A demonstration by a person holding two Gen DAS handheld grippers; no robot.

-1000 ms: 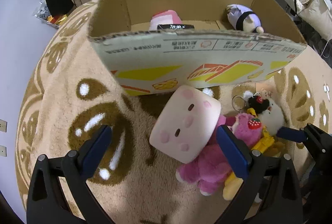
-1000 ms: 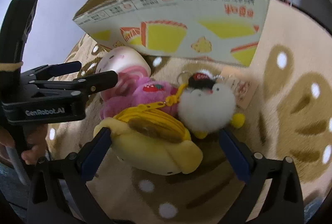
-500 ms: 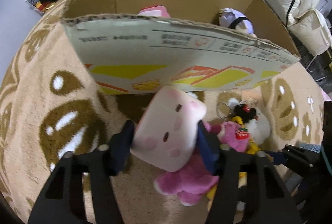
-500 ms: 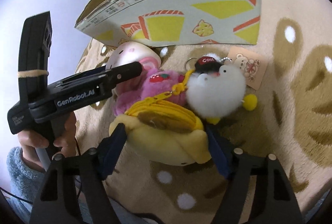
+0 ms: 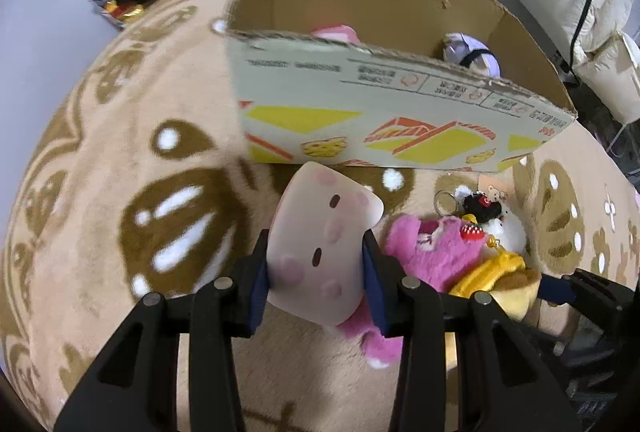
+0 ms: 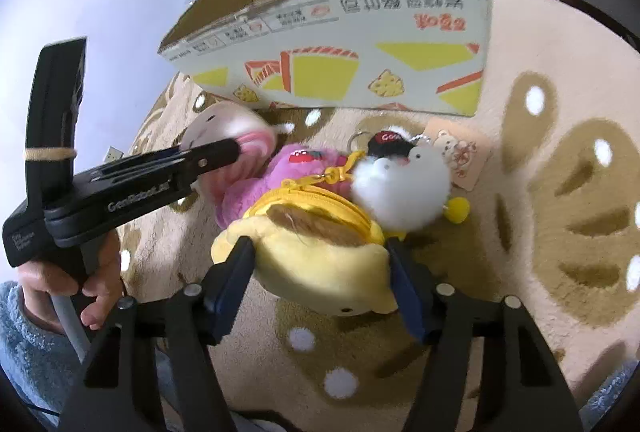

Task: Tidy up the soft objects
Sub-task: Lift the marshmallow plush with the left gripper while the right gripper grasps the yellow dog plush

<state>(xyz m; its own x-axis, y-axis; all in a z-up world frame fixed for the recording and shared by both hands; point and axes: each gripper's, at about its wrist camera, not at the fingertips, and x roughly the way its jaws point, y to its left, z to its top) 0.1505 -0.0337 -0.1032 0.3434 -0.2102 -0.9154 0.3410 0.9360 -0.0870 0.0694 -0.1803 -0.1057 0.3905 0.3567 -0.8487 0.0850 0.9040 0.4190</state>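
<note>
Now we have both grippers on soft toys, right in front of the cardboard box [image 5: 360, 119].

Our left gripper [image 5: 316, 268] is clenched on the pale marshmallow plush [image 5: 320, 248] — both blue pads press into its sides, and it sits tilted just in front of the box's printed wall. Our right gripper [image 6: 322, 272] is closing around the yellow plush pouch [image 6: 316, 264], which lies between its jaws on the tan rug [image 6: 560, 191] with the pads touching its flanks. Beside the pouch lie a pink plush [image 6: 280, 175] and a white fluffy keychain toy [image 6: 400, 187], touching one another — a small bear tag [image 6: 456, 155] rests just beyond them. Inside the box we see a pink toy [image 5: 336, 33] and a purple-and-white toy [image 5: 472, 53]. A hand [image 6: 72, 284] in a blue fleece sleeve holds the left gripper's handle.
</note>
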